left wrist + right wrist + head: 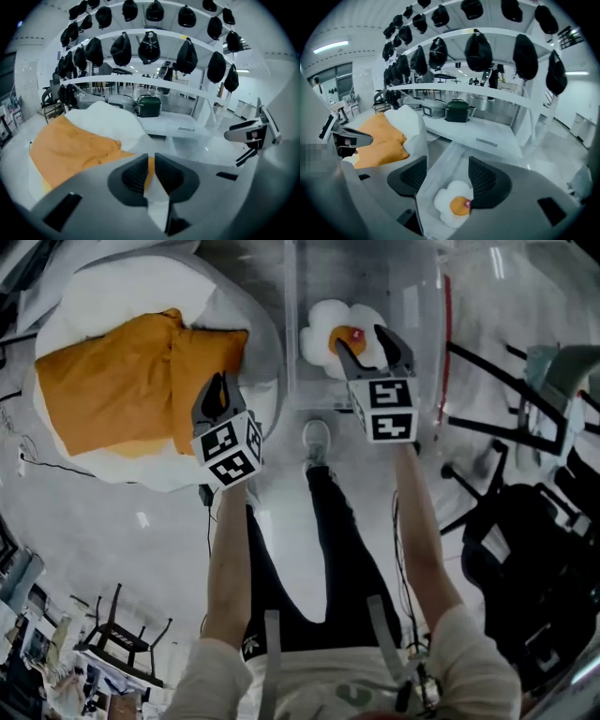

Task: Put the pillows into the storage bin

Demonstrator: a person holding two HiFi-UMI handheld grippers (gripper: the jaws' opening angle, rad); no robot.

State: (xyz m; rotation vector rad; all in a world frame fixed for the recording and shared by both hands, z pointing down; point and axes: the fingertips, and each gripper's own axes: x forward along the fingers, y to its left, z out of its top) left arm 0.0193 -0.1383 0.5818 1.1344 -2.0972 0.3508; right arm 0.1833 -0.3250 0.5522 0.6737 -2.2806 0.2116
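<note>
The left gripper [151,161] has its jaws almost together, pinching a thin fold of the orange pillow [122,390]. The rest of the pillow spreads away to the left of the jaws, its long axis running across them, and it rests on a white cushion [141,277]. The grip is therefore at the pillow's right end, the end closest to the bin [424,296], which lies to the right of these jaws and slightly beyond them. The next move looks like a carry to the right, with the pillow's bulk trailing from the jaws; so thin a pinch may slip. The right gripper [447,159] has its jaws wide apart and holds nothing. It hangs over the bin, where the egg pillow [452,204] lies inside, below and just beyond its jaws.
</note>
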